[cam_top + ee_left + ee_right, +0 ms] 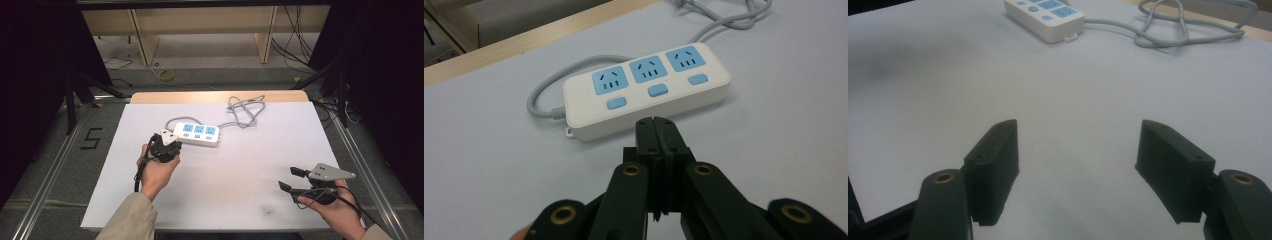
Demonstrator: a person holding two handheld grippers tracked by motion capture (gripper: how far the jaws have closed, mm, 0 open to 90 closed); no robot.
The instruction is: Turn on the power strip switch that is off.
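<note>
Here, the white power strip [644,97] carries three blue sockets with buttons.

A lab recording bay: black curtains [35,75], aluminium frame rails [47,170], loose floor cables [295,45], white-topped table [225,175].

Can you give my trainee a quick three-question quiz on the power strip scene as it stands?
1. True or false: the left gripper has its jaws pressed together, holding nothing.
2. How many blue sockets does the power strip have? A) two B) three C) four
3. Fill in: the right gripper sits near the table's front right corner with its jaws ____.

Key
1. True; its tips stand just short of the strip's front edge.
2. B; each socket has a blue switch beside it.
3. Open; far from the strip, whose grey cord loops toward the table's far edge.
</note>
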